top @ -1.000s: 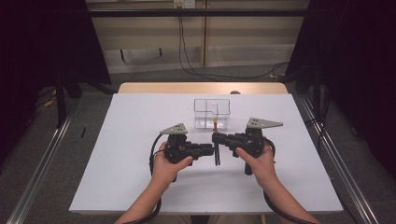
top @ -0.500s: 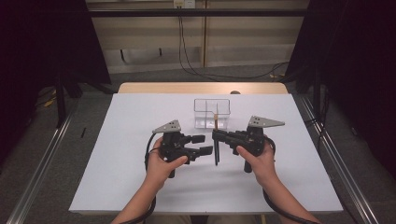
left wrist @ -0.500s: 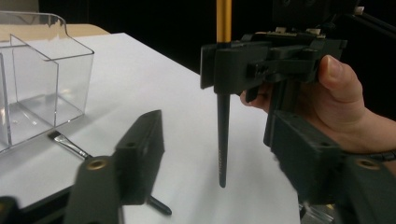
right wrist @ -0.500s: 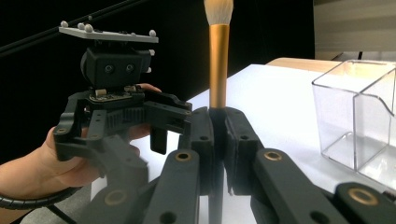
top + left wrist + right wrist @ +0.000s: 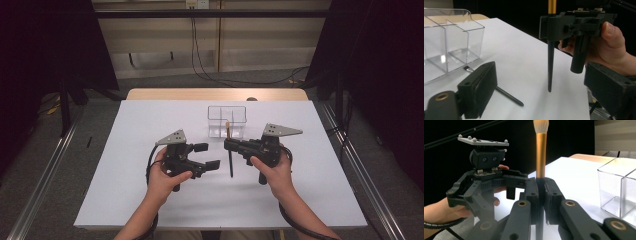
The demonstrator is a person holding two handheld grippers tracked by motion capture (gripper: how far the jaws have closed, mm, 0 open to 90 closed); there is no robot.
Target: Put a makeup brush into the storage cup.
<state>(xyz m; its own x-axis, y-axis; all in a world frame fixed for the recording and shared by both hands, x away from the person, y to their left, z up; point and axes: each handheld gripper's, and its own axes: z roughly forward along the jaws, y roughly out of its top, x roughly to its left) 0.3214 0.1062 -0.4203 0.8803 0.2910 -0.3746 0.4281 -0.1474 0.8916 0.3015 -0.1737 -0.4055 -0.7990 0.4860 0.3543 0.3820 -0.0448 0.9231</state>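
Note:
A makeup brush (image 5: 230,160) with a black handle, gold ferrule (image 5: 541,155) and pale bristles stands upright, handle tip on the white table (image 5: 150,125). My right gripper (image 5: 234,145) is shut on its handle (image 5: 550,67), at the middle of the table. My left gripper (image 5: 210,156) has just been opening its jaws. They stand wide apart, a little left of the brush, with nothing between the pads (image 5: 477,92). In the left gripper view a thin black brush (image 5: 506,94) lies flat on the table.
A clear plastic box (image 5: 227,120) with compartments stands just behind the grippers, its inside bare (image 5: 449,50). Dark curtains hang on both sides of the table, and cables run along the floor behind.
The left gripper's jaws have spread from nearly shut at the brush handle to wide apart, and that hand has drawn slightly left. The right gripper and brush have not moved.

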